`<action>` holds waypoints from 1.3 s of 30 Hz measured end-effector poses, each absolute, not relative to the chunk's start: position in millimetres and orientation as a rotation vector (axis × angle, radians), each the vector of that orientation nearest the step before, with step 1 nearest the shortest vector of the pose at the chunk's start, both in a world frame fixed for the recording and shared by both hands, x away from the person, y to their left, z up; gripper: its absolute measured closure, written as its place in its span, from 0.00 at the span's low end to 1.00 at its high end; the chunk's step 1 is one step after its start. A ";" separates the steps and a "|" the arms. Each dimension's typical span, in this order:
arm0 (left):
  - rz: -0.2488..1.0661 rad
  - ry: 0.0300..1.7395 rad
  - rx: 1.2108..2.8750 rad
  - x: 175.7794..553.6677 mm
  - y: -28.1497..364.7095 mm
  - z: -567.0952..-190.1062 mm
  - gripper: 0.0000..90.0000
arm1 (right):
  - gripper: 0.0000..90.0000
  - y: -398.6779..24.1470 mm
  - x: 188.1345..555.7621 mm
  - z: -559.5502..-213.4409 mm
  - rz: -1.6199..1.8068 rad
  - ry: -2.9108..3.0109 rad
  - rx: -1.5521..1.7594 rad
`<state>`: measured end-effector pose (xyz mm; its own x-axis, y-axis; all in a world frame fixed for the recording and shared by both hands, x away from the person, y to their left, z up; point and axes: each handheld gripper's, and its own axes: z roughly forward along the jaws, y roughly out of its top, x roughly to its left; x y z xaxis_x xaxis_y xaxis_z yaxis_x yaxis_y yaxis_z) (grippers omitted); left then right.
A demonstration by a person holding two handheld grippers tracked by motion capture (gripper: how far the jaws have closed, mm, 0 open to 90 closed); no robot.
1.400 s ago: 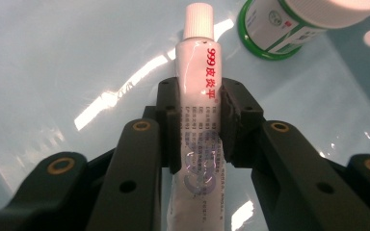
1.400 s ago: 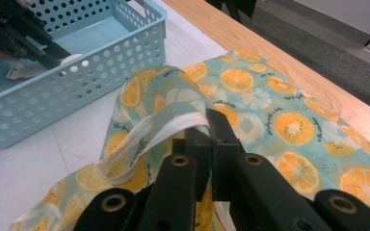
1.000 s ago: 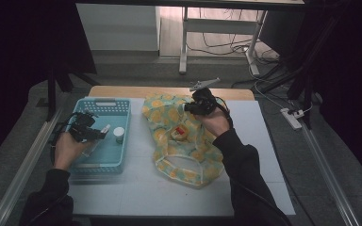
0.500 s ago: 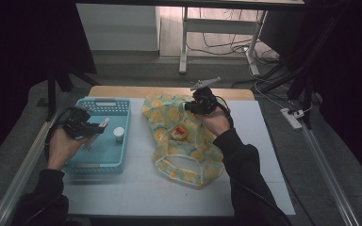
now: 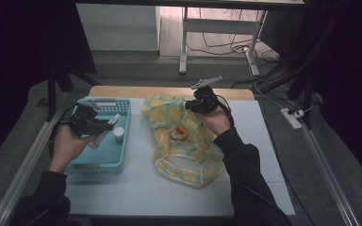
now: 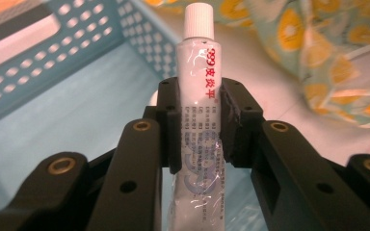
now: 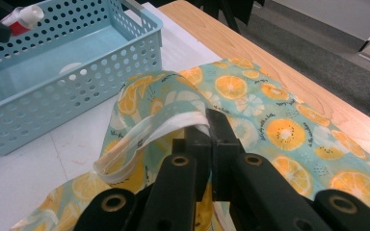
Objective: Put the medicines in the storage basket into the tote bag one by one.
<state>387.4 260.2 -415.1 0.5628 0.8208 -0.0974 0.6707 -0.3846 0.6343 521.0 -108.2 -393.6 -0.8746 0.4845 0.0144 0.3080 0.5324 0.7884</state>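
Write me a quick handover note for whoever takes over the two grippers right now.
Left gripper: shut on the tube, cap pointing away, held above the blue basket.
Right gripper: shut on the white-edged rim of the orange-print bag, holding it up from the table.
A small white jar stands in the basket. A round item with a red label lies at the bag.
Done: tube picked up, bag rim gripped.
Left, probably: carry the tube to the bag's opening and drop it in, then fetch the jar.
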 end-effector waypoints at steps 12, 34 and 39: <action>0.244 1.016 2.192 394.4 204.6 -404.9 0.80 | 0.99 -112.2 521.7 -390.0 1.275 2.551 0.678; 0.181 0.817 2.261 417.8 109.6 -408.8 0.80 | 0.99 -116.4 521.1 -382.8 1.297 2.529 0.677; 0.179 0.801 2.278 422.5 97.5 -413.8 0.80 | 0.99 -116.9 521.2 -381.4 1.303 2.526 0.677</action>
